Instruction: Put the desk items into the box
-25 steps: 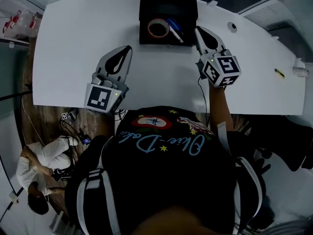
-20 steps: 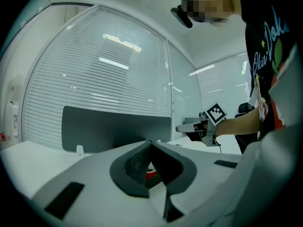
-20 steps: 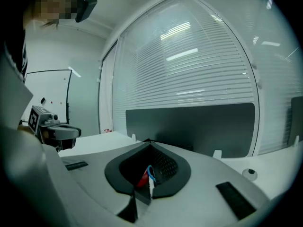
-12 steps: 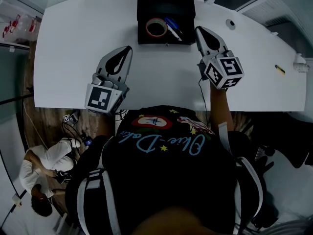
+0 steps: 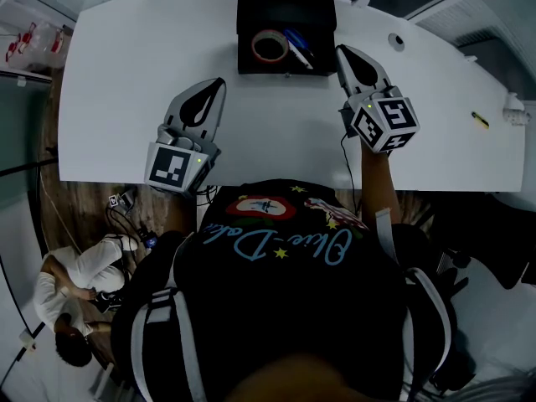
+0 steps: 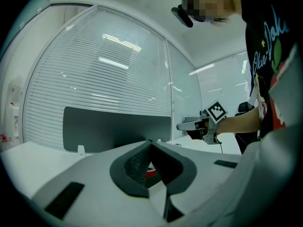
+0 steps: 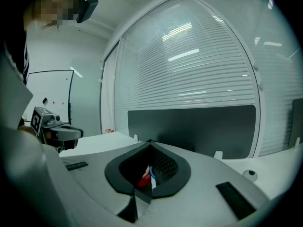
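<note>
Only the head view looks into the black box (image 5: 285, 2) at the tabletop's (image 5: 126, 74) far edge, where a tape roll (image 5: 270, 47) and a blue pen (image 5: 298, 48) lie. The gripper views show the left gripper (image 6: 150, 141) and the right gripper (image 7: 150, 141) each pinched together and empty, the right one just beside the box.

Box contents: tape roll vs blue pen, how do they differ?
Shape: the tape roll is a ring lying flat, while the blue pen is a thin stick.
Colour: the tape roll looks reddish and pale, the blue pen mostly blue.
Place: in the head view the tape roll lies toward the left of the box, the blue pen to its right, slanted.
Both are inside the box.
</note>
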